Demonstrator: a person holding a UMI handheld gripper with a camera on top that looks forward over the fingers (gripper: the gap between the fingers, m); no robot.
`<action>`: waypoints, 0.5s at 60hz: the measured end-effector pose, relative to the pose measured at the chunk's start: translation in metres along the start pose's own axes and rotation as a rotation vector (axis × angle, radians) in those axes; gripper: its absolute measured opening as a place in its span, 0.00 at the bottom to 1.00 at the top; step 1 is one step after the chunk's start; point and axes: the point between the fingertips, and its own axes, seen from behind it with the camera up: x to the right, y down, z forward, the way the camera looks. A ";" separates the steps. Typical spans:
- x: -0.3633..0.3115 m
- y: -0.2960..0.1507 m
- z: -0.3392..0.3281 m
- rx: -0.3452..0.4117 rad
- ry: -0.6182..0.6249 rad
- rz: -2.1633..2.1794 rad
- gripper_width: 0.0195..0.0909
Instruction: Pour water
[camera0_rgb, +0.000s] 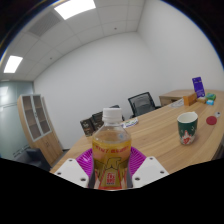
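Jaws: your gripper (111, 172) pinches the bottle between both pink pads (97, 163).
Bottle: bottle (112, 150), white cap, yellow label, upright, held above the near counter edge.
Cup: cup (187, 128) stands on the wooden counter (160, 135), ahead and right, well apart.
Beyond: office chairs (142, 101) behind the counter.

Bottle (112, 150) upright between the fingers of the tongs (112, 172), pads (92, 160) pressed on both its sides; counter (160, 140) runs ahead and to the right beyond it; cup (187, 129) stands on counter, right of bottle, well apart; small round item (211, 119) on counter right of cup; chairs (143, 101) behind counter's far edge; cabinet (36, 122) against wall at left, behind counter; box-like item (200, 88) on a far desk (182, 97) at right, beyond cup.
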 end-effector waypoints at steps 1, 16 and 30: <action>0.002 -0.006 0.003 0.003 -0.014 0.057 0.33; 0.064 -0.090 0.043 0.052 -0.137 0.979 0.33; 0.117 -0.111 0.068 0.088 -0.163 1.583 0.33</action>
